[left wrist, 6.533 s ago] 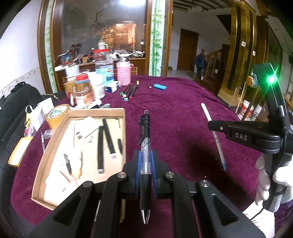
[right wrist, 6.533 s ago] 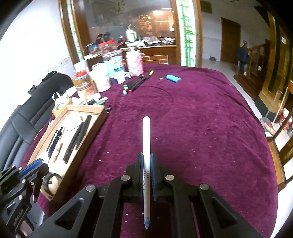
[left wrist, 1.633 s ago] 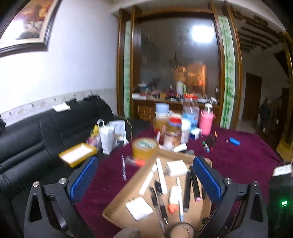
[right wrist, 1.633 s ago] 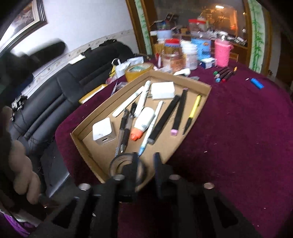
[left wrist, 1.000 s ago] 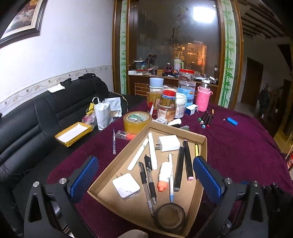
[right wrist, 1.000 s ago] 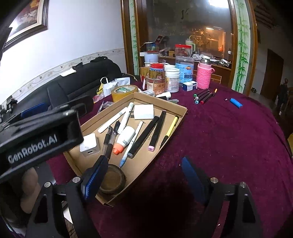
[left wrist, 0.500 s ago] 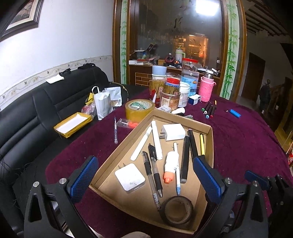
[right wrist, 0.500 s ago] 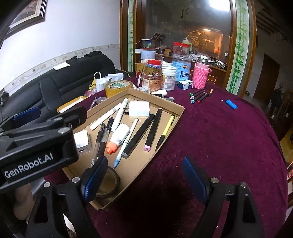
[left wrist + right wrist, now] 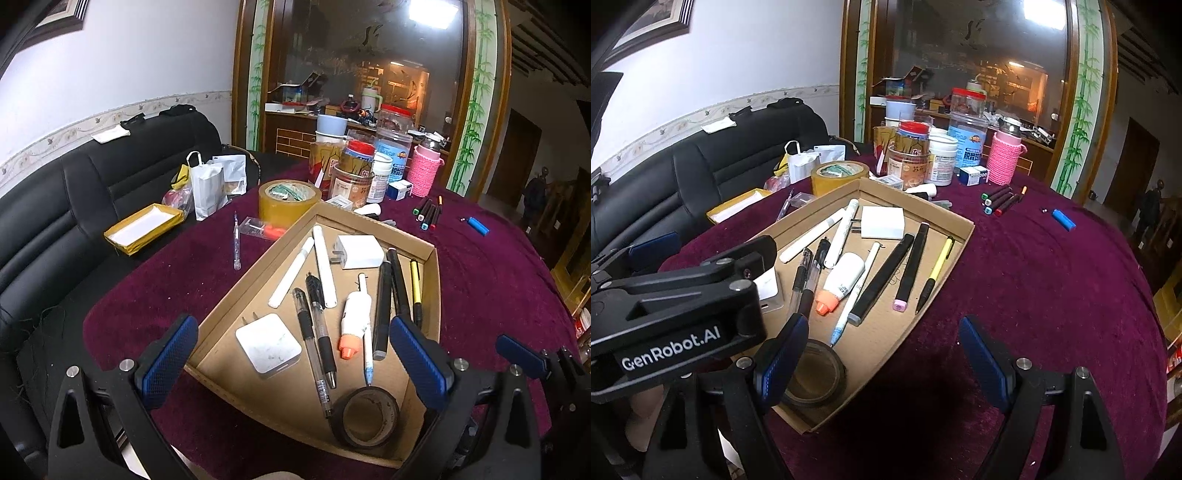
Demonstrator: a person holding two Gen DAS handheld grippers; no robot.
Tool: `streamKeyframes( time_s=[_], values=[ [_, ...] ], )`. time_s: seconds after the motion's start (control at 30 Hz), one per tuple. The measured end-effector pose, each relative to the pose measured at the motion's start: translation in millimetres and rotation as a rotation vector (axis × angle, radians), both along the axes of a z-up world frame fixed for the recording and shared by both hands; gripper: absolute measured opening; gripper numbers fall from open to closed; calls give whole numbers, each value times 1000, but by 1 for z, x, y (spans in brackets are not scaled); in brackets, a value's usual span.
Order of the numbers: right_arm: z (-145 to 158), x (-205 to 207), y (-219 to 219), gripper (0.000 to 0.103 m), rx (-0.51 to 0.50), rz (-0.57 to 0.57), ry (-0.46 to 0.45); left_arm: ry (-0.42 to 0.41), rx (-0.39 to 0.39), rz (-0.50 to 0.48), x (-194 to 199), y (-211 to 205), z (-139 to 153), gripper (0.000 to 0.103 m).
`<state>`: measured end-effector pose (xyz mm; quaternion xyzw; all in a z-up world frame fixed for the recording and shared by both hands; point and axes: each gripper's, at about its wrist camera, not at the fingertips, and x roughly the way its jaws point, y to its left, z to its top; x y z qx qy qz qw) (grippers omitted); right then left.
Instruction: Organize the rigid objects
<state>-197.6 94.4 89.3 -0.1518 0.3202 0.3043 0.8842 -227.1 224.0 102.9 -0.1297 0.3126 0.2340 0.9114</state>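
**Both grippers hanging empty over the filled cardboard tray**

The shallow brown cardboard tray (image 9: 430, 295) is sitting on the plum velvet tablecloth (image 9: 1052, 288), and it is gathering the task's rigid items in one place. Inside, the long things are lying roughly parallel, which is keeping them from piling up: two white marker pens (image 9: 325, 269), two clear ballpoint pens with black grips (image 9: 321, 332), a white glue tube with an orange cap (image 9: 354, 317), a slim white pen with a blue tip (image 9: 366, 332), two black markers (image 9: 382, 306) and a yellow-barrelled pencil (image 9: 415, 284). Two white plug adapters (image 9: 267, 345) are filling the wider gaps, and a dark roll of tape (image 9: 364, 415) is lying flat in the near corner.

The left gripper (image 9: 295, 360) is hovering above the tray's near end with its blue-padded jaws spread wide and nothing between them. The right gripper (image 9: 882, 354) is hanging over the tray's right edge and the cloth, equally wide and empty.

Outside the tray, several things are waiting loose, which suggests the sorting is not finished: a cluster of coloured-cap markers (image 9: 999, 199), a small blue lighter (image 9: 1063, 219), a thin clear pen (image 9: 235, 240) and a tan roll of packing tape (image 9: 290, 197) just beside the tray's far corner. Jars and a pink knitted bottle (image 9: 1004, 160) are standing beyond.
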Motion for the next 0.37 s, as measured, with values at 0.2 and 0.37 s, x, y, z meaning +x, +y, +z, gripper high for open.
streamKeyframes(
  time_s=[0.2,0.37],
  values=[
    [0,0,3,87,-3,3,2,3,4,8,-1,2,-1,103],
    [-2,2,5,87,-8,-1,13,9,23,46,-4,4,-4,103]
  ],
)
